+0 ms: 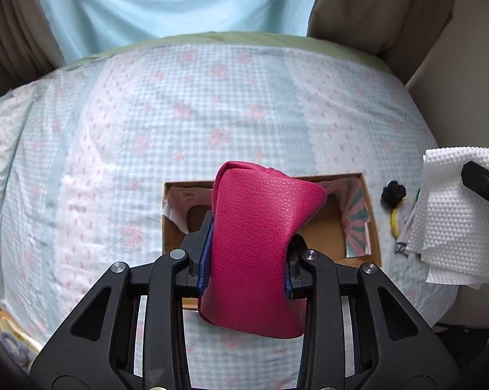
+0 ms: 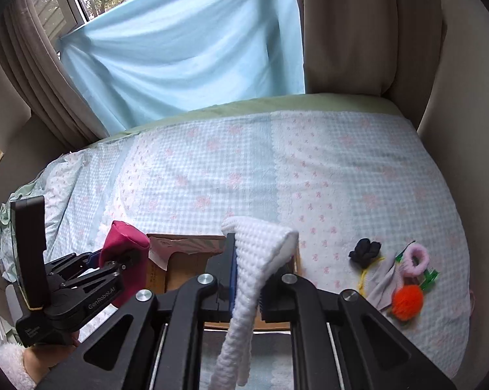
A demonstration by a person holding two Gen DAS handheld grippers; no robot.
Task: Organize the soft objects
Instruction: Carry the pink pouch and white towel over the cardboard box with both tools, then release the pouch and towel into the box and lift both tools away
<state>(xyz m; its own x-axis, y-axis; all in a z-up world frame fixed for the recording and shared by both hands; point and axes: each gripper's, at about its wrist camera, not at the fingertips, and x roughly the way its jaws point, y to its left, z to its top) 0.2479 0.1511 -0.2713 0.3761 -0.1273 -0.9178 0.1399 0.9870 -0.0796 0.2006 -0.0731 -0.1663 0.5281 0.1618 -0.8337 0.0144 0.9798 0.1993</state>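
While both loads hang above the cardboard box (image 1: 373, 227) on the quilted bed (image 1: 147, 113), little of the sorting looks finished. Left gripper (image 1: 247, 260) clamped partway on a pink leatherette pouch (image 1: 260, 227), jaws pinching its middle so it bulges above and below. Right gripper (image 2: 246, 289) closed tight on a white waffle-weave cloth (image 2: 260, 247), one end folded over the jaws, the rest dangling toward the camera. Inside the box, only patterned paper lining (image 1: 358, 208) and bare cardboard visible where the pouch does not block the view; nothing yet seen lying in it, though much of the floor stays hidden.

Waiting on the bed to the right of the box: a dark scrunchie (image 2: 364, 250), a yellow cord (image 2: 366, 273), a pink fluffy hair ring (image 2: 415, 258), an orange pompom (image 2: 407, 302), a grey scrap of fabric (image 2: 382, 286) and a green clip (image 2: 429, 276), bunched close and partly overlapping. Judged early in the job, with two drops pending and the small pile untouched.

Box walls low but firm, opening narrow for two grippers side by side, so likely one at a time. Plenty of open quilt beyond and to the left; pile near the right side of the bed, with curtains (image 2: 342, 32) and wall well back.
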